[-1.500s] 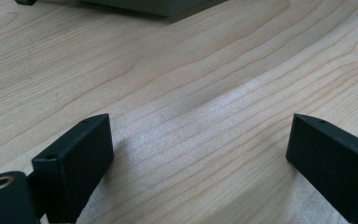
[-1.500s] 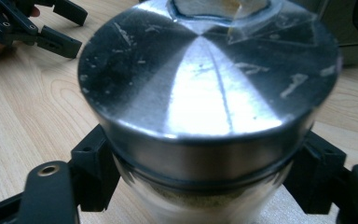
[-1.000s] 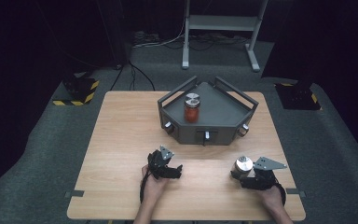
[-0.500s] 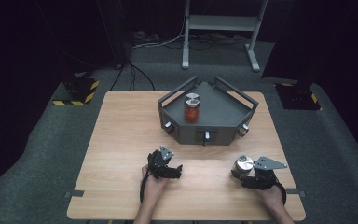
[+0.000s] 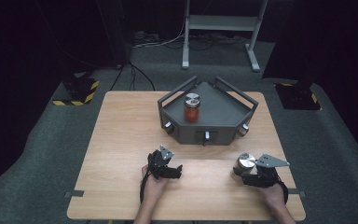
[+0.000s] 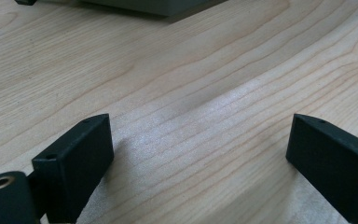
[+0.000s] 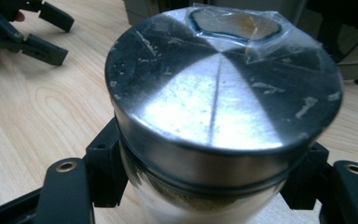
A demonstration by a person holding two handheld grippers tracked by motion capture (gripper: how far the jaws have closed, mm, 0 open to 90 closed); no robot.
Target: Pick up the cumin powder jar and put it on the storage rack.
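Note:
A jar with a scuffed silver lid [image 5: 246, 162] [image 7: 219, 98] stands on the wooden table [image 5: 121, 140] near its front right. My right gripper [image 5: 241, 173] [image 7: 209, 191] is shut on it, one black jaw pressing each side just under the lid. A patch of clear tape [image 7: 242, 25] sticks to the lid's far edge. My left gripper [image 5: 177, 171] [image 6: 200, 140] rests low on the table at front centre, open, with bare wood between its jaws. It also appears in the right gripper view as the far gripper [image 7: 32, 32]. A second jar with red contents [image 5: 192, 108] stands upright in the grey tray [image 5: 223, 133].
The grey angular tray with raised rails sits at the table's far middle, with knobs [image 5: 207, 136] on its front wall. A metal stand [image 5: 219, 28] and cables lie on the dark floor beyond. A yellow-black striped block [image 5: 77, 91] sits left of the table.

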